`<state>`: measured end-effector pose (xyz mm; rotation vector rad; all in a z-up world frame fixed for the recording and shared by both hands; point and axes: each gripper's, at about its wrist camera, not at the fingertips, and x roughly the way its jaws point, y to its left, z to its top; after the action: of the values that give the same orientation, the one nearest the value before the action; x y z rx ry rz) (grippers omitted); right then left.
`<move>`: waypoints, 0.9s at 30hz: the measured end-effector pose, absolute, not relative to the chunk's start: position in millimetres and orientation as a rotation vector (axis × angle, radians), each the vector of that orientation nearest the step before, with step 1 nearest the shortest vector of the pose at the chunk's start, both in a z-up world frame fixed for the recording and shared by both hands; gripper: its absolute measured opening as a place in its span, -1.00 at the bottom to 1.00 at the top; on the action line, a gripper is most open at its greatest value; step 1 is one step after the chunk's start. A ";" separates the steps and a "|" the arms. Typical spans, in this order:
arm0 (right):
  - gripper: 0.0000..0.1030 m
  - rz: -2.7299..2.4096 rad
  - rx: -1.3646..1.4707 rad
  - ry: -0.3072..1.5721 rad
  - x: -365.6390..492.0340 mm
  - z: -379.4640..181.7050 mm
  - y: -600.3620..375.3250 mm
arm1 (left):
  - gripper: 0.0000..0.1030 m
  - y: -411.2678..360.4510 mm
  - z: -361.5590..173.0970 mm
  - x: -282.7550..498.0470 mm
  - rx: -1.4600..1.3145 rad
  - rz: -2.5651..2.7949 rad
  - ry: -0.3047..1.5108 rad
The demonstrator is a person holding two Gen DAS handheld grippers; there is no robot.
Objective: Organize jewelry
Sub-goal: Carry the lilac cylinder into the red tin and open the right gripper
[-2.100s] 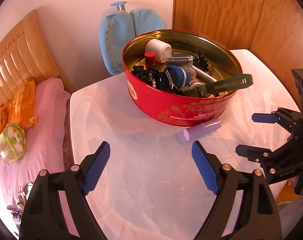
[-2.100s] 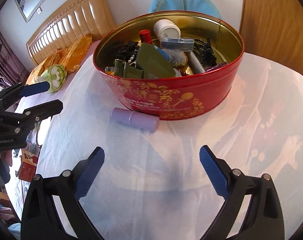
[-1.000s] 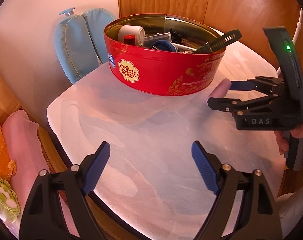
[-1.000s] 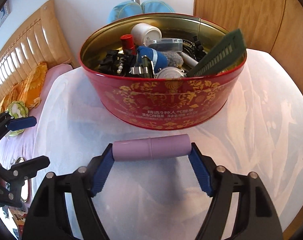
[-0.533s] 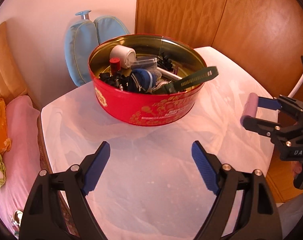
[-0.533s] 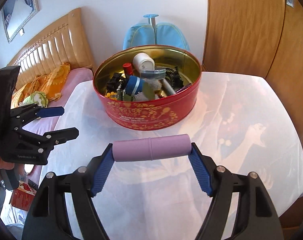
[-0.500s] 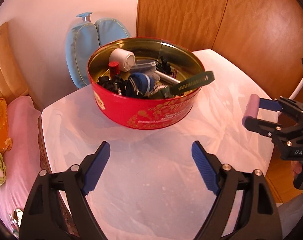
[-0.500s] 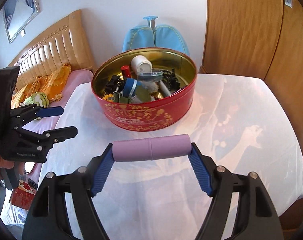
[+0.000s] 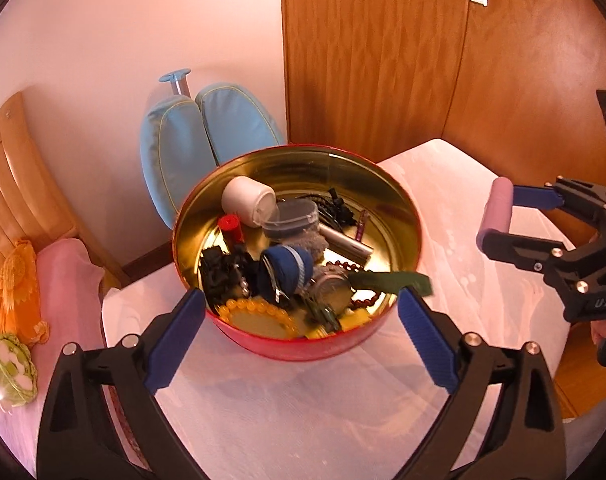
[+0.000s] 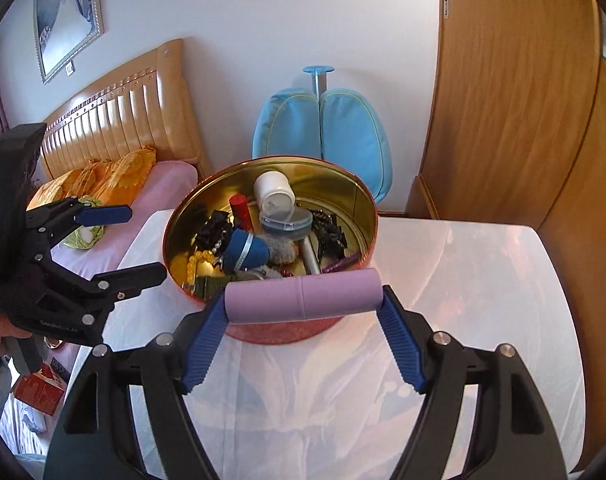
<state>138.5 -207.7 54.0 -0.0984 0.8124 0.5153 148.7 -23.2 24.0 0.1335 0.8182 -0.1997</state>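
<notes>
**A:** In the left wrist view, where do you find your lilac tube (image 9: 500,208)?

**B:** At the right edge of the frame, pinched end to end by your right hand-held gripper (image 9: 497,216), off to the right of the red tin (image 9: 299,344), which stands on the white-covered counter (image 9: 303,408) at centre. Your left hand-held gripper (image 9: 301,320) fills the bottom of the frame; its jaws are opening, nothing is between them, and the tin's near rim shows in the gap.

**A:** And the right wrist view?

**B:** The tube (image 10: 303,294) lies crosswise at centre frame, one blue pad on each end cap, so your right hand-held gripper (image 10: 303,312) is clamped on it, in front of the tin's (image 10: 275,326) near wall. Your left hand-held gripper (image 10: 139,240) stands at the left edge, empty and spread.

**A:** How will the tube handle?

**B:** You should expect it to be light and rigid, with a smooth, likely slick skin. A seam shows just right of its middle, so it probably has a cap that could pull off. Held by the ends it can pivot or pop out; gripping across the body would be steadier.

**A:** The tin's contents?

**B:** Loose and mixed: yellow beads (image 10: 197,262), a blue pouch (image 10: 247,252), a clear case (image 10: 287,220), a white jar (image 10: 274,192). Beads drape and snag, so you would do better to take the hard items by their sides.
</notes>
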 end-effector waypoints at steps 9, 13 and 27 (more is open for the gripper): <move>0.46 0.566 -0.154 0.897 227.2 32.6 -140.7 | 0.86 12.7 0.4 198.7 0.123 -0.175 0.798; 0.46 0.580 -0.188 0.948 244.5 15.5 -121.8 | 0.86 21.1 -9.2 198.4 0.162 -0.187 0.805; 0.49 0.583 -0.262 1.044 242.8 -13.4 -107.0 | 0.86 21.5 -9.6 182.2 0.195 -0.189 0.774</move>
<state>242.8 -107.0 -13.4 -0.2616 1.0441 0.5828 182.2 21.5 -9.6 0.1948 0.7742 -0.1887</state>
